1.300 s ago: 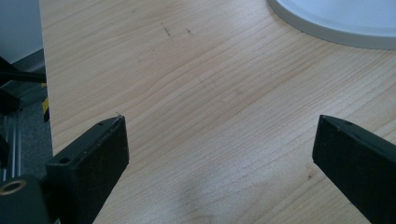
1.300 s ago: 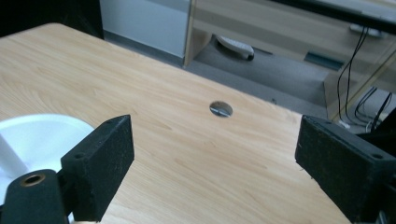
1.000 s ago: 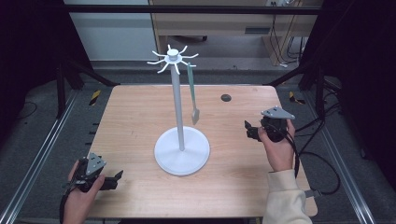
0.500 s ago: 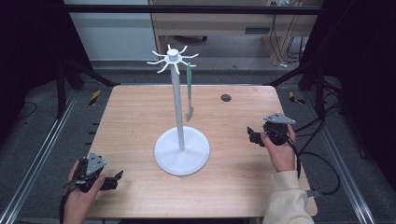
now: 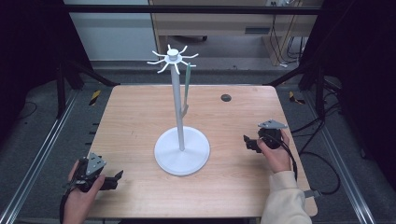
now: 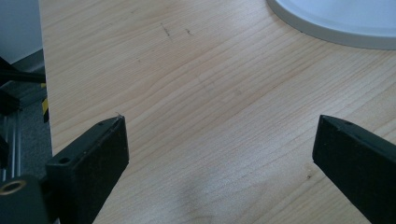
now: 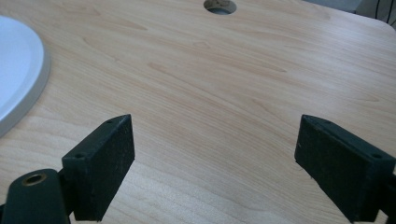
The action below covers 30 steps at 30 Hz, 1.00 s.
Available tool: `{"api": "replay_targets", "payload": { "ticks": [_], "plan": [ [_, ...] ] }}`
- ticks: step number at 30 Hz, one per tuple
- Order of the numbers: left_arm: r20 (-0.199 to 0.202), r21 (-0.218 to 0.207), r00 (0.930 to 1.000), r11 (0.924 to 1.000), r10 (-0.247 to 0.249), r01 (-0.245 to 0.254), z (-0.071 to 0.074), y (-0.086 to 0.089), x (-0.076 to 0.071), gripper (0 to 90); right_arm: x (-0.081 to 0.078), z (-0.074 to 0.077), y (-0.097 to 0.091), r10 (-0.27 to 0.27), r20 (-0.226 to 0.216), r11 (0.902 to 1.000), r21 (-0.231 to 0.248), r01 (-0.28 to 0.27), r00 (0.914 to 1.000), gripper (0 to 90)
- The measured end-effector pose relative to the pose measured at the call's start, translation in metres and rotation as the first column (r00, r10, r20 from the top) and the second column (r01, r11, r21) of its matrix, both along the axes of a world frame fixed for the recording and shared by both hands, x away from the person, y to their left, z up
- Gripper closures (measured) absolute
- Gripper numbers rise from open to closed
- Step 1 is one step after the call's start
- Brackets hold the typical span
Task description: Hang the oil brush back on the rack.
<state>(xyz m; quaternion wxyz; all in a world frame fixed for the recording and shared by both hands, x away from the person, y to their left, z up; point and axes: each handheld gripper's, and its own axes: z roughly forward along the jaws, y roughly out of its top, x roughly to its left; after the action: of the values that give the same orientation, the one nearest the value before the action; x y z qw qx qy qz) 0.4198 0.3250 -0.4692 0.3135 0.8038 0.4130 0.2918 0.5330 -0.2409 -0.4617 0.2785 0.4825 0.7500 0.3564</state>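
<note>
Fingers of both black two-jaw grippers, left lower left and right centre right, spread wide and empty; slim grey-green utensil hangs on white pronged stand, centre frame, hanging apparently done.

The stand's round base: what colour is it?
White, seen best in the high view: base.
</note>
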Motion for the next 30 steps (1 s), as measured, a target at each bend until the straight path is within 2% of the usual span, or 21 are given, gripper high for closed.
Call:
{"api": "replay_targets", "payload": {
  "ticks": [3, 8, 11, 13, 18, 22, 24, 30],
  "plan": [
    [-0.002, 0.003, 1.0, 1.0, -0.001, 0.001, 0.0, 0.0, 0.0, 3.2, 0.001, -0.005, 0.003, 0.019, -0.012, 0.9996, -0.019, -0.019, 0.9998, 12.6],
    [-0.004, 0.005, 1.0, 1.0, -0.001, 0.001, -0.001, -0.001, 0.0, 3.2, 0.002, -0.014, 0.009, 0.038, -0.04, 0.9991, -0.019, -0.039, 0.9985, 12.6],
    [-0.008, 0.007, 1.0, 1.0, -0.005, 0.005, -0.001, -0.001, 0.001, 3.2, 0.003, -0.016, 0.013, 0.047, -0.025, 0.9989, -0.002, -0.047, 0.9986, 12.7],
    [-0.007, 0.007, 1.0, 0.9999, -0.007, 0.007, -0.001, -0.002, 0.0, 3.1, 0.004, -0.018, 0.017, 0.053, -0.021, 0.9981, 0.032, -0.052, 0.9984, 12.7],
    [-0.008, 0.008, 0.9999, 0.9999, -0.009, 0.009, -0.001, -0.002, 0.001, 3.2, 0.004, -0.021, 0.026, 0.088, -0.008, 0.9944, 0.059, -0.087, 0.9961, 12.8],
    [-0.009, 0.007, 0.9999, 0.9999, -0.008, 0.008, -0.001, -0.002, 0.001, 3.2, 0.005, -0.022, 0.032, 0.106, 0.017, 0.9924, 0.062, -0.106, 0.9943, 12.8],
    [-0.01, 0.006, 0.9999, 0.9999, -0.008, 0.008, -0.002, -0.002, 0.001, 3.2, 0.005, -0.024, 0.035, 0.107, 0.008, 0.9917, 0.072, -0.107, 0.9943, 12.7],
    [-0.013, 0.008, 0.9999, 0.9999, -0.008, 0.008, -0.002, -0.002, 0.001, 3.2, 0.006, -0.025, 0.036, 0.112, -0.013, 0.9926, 0.049, -0.111, 0.9936, 12.6]
  ]
}}
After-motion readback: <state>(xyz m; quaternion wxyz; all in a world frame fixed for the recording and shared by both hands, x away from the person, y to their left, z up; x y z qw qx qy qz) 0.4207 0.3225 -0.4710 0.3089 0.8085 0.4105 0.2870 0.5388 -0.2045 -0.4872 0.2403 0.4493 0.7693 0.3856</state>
